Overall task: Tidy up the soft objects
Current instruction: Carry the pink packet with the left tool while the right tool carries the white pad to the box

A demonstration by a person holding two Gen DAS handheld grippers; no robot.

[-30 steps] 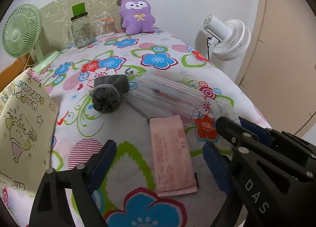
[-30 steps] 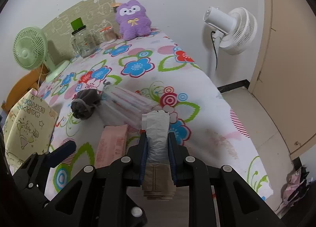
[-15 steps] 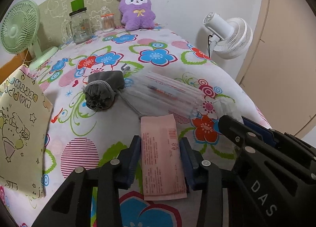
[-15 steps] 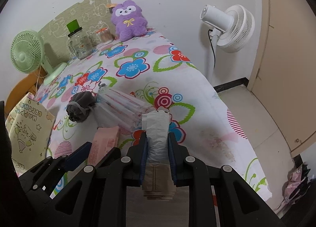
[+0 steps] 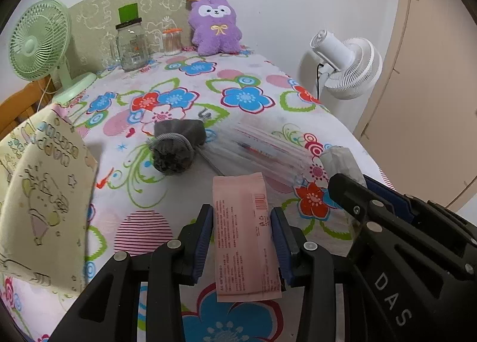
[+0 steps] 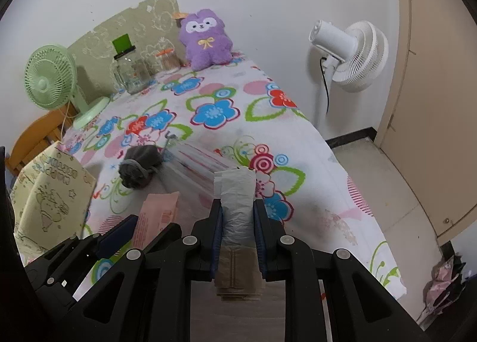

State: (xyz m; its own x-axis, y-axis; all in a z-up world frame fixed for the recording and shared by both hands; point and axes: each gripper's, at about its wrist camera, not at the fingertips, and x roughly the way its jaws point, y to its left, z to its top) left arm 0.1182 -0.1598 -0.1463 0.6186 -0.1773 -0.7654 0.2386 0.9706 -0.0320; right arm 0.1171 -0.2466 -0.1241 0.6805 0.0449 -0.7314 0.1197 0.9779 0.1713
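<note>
My left gripper (image 5: pixel 242 217) is shut on a flat pink packet (image 5: pixel 243 231) and holds it above the flowered tablecloth (image 5: pixel 190 94); the packet also shows in the right wrist view (image 6: pixel 155 217). My right gripper (image 6: pixel 237 208) is shut on a folded white plastic bag (image 6: pixel 237 202) with tan fabric under it. A grey drawstring pouch (image 5: pixel 176 148) lies mid-table, next to a clear packet of masks (image 5: pixel 262 151). A purple plush toy (image 5: pixel 216 24) sits at the far edge.
A yellow paper gift bag (image 5: pixel 41 193) stands at the left. A green desk fan (image 5: pixel 38 44), a glass jar (image 5: pixel 131 44) and a small jar with an orange lid (image 5: pixel 172 41) stand at the back. A white floor fan (image 5: pixel 348 71) stands beside the table's right edge.
My left gripper went from wide open to shut on the pink packet and lifted it slightly. My right gripper kept its hold on the white bag.
</note>
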